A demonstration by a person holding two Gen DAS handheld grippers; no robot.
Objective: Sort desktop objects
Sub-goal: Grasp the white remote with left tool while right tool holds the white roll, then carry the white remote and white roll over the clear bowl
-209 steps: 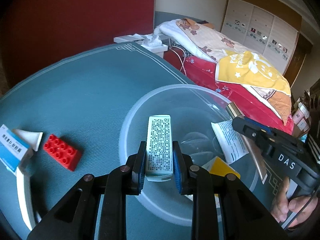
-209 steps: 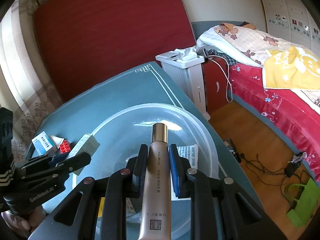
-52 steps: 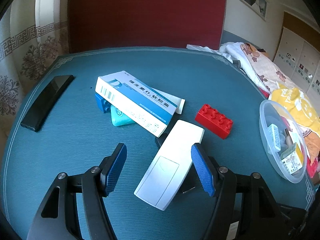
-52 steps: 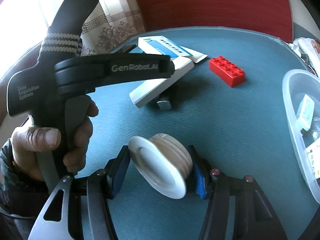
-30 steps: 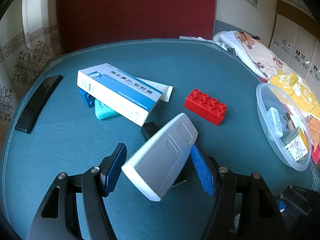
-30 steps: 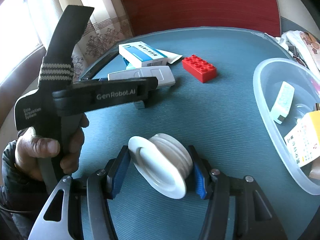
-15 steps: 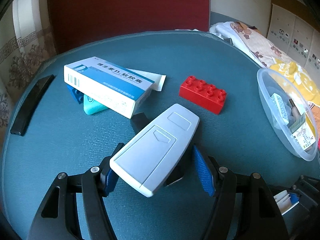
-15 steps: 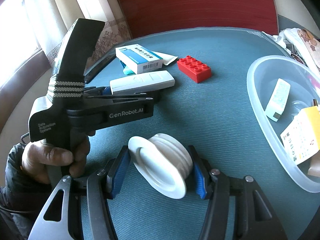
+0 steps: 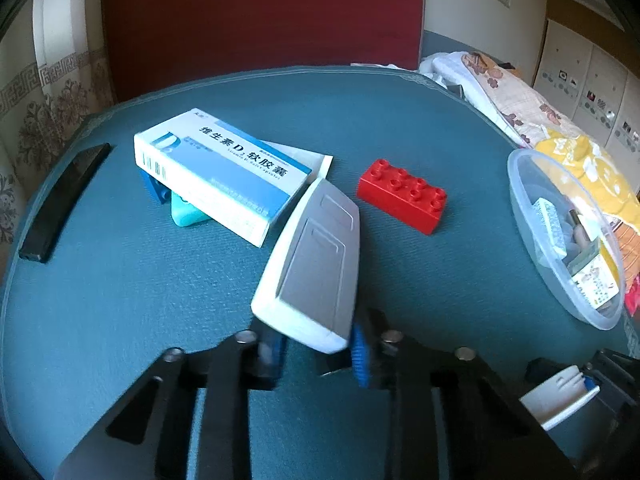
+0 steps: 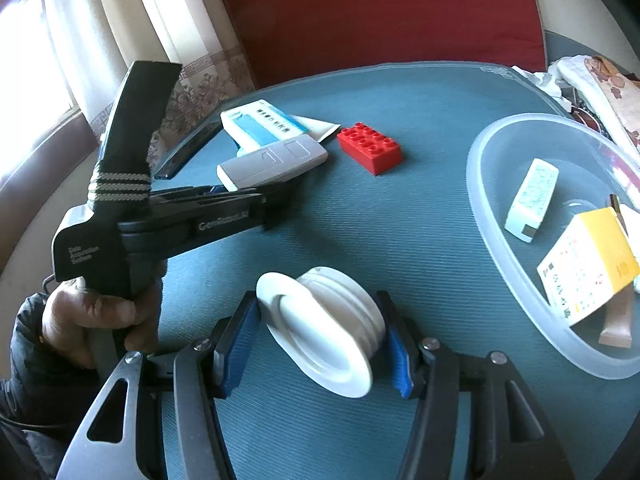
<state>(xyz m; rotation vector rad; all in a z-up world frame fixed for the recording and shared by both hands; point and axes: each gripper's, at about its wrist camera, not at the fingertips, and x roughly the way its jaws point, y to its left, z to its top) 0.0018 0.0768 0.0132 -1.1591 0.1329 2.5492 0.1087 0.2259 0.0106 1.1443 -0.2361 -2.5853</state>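
A white and grey handheld device (image 9: 316,264) is tilted up off the teal table (image 9: 120,300). My left gripper (image 9: 318,354) has its jaws closing narrowly at the device's near end, apparently onto a dark part under it. From the right wrist view the device (image 10: 272,162) rests atop the left gripper (image 10: 276,200), which a hand (image 10: 92,312) holds. My right gripper (image 10: 320,340) is shut on a white ribbed round spool (image 10: 332,320), held just above the table. A clear plastic bowl (image 10: 486,232) at the right holds several small boxes and a tube.
A red toy brick (image 9: 402,202) lies between the device and the bowl (image 9: 516,200). A blue-and-white medicine box (image 9: 224,176) leans on a teal item (image 9: 186,214) and a blue piece (image 9: 152,190). A black phone (image 9: 64,204) lies at the far left. A bed stands beyond the table.
The left jaws have gone from wide apart to narrow under the device's near end, and the device now stands steeper. The right gripper still holds the spool in the same place.
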